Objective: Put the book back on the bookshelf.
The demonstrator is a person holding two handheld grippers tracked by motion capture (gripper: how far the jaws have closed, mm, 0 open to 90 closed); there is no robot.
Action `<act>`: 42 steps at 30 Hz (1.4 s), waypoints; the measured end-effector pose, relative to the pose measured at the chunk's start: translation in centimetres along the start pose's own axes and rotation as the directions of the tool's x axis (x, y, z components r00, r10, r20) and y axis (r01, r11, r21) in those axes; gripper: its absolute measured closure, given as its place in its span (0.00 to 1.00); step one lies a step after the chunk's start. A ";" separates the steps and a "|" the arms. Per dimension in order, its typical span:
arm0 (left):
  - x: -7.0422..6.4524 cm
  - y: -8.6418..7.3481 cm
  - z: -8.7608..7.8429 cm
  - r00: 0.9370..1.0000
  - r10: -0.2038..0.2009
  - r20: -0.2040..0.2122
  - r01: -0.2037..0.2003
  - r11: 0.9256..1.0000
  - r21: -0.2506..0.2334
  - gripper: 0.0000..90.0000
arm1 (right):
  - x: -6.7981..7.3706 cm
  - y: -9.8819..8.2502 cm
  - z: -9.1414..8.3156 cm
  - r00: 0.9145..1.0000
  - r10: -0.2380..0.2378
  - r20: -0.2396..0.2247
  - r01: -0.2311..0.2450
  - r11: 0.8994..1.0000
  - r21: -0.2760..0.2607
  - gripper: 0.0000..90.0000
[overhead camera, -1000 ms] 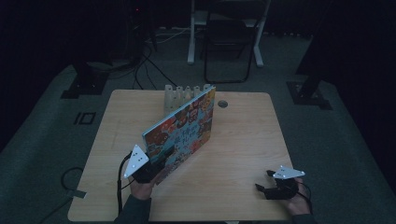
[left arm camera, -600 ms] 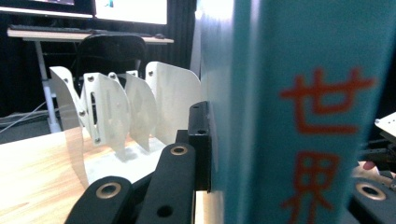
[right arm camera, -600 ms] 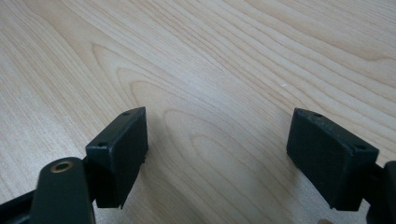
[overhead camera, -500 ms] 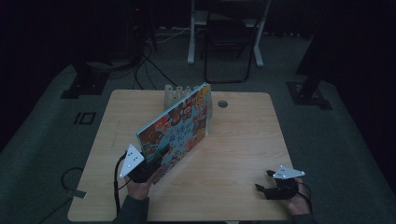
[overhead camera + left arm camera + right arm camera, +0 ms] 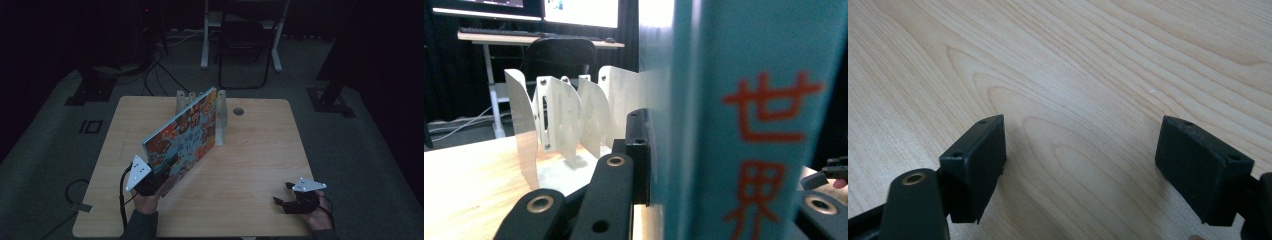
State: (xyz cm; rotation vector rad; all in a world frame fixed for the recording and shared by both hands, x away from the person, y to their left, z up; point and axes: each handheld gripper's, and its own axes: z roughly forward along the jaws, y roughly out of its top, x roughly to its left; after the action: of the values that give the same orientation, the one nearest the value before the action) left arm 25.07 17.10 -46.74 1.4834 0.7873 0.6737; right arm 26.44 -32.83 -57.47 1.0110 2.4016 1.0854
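In white rack (image 5: pixel 220 117), book's (image 5: pixel 182 140) far end, left gripper (image 5: pixel 165 170) clamping it

The bench (image 5: pixel 260 165) was pale wood or wood-look laminate, smooth, with long flowing grain lines and a soft, low sheen. The book (image 5: pixel 182 140) had a printed cover that looked like coated card, slightly glossy; its spine (image 5: pixel 749 120) was smooth teal with flat orange-red lettering. The rack (image 5: pixel 569 120) behind it was made of thin, off-white plates, matt, plastic or painted metal by the look, with small screw holes. The left gripper (image 5: pixel 165 170) had matt black plastic jaws with brass-coloured rivets at the joints. The right gripper (image 5: pixel 1080 170) had the same dull black pads, faintly textured. The grey plates on both grippers looked flat and matt.
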 end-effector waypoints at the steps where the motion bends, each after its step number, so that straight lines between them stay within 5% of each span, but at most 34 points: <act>1: 0.0 0.0 0.0 1.000 -0.002 -0.003 0.002 1.000 -0.001 0.90 | 0.0 0.0 0.0 1.000 0.000 0.000 0.000 1.000 0.000 0.22; 42: 1.2 -0.1 -0.8 0.990 -0.026 -0.141 0.025 1.000 -0.010 0.90 | 0.0 0.0 0.0 1.000 0.000 0.000 0.000 1.000 -0.001 0.22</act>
State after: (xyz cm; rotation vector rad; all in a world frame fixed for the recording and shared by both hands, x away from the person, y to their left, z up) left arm 25.13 18.52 -46.82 1.4271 0.9091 0.7676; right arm 26.46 -32.83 -57.48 1.0103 2.4009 1.0873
